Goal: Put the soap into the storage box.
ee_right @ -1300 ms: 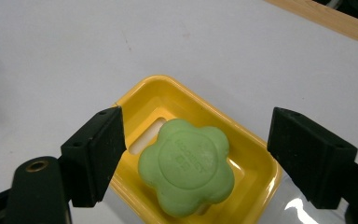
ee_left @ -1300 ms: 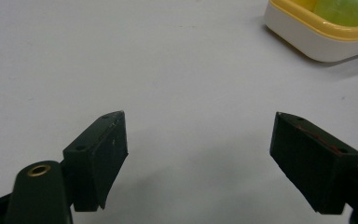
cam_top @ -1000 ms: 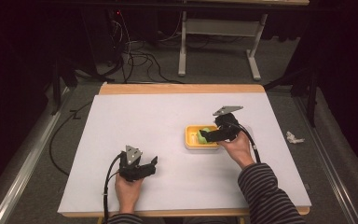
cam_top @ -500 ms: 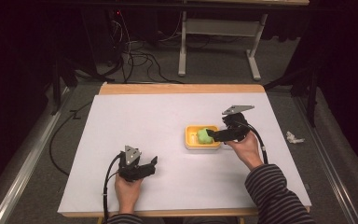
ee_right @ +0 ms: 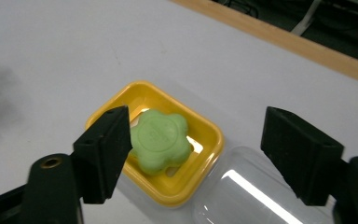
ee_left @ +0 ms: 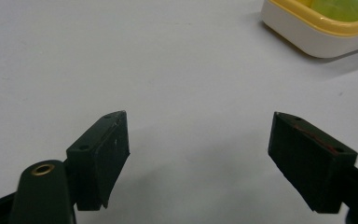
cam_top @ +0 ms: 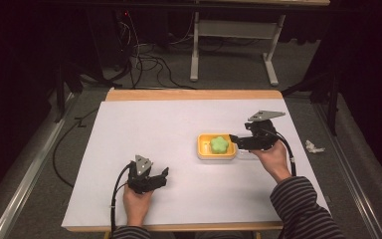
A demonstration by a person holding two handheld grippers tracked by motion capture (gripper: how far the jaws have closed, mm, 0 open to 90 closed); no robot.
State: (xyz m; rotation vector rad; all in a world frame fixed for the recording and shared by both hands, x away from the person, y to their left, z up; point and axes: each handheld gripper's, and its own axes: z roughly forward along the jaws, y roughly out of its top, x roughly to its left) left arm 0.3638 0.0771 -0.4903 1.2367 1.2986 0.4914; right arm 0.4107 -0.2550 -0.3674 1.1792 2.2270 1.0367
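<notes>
pulled back to the right from the green soap point(cam_top: 219, 144) now lying in the yellow dish point(cam_top: 203, 151), right gripper point(ee_right: 193, 154) jaws just narrowing on nothing, left gripper point(cam_top: 155, 180) resting open on the bench point(cam_top: 144, 119), likely clear lid point(ee_right: 242, 196) next.

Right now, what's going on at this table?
A person works with two handheld tongs at a white table. The right tongs hang over a yellow plastic soap dish holding a green flower-shaped soap; their jaws have just been closing, yet they grip nothing and stand apart. A clear plastic lid lies beside the dish. The left tongs rest open on the table, away from the dish.
</notes>
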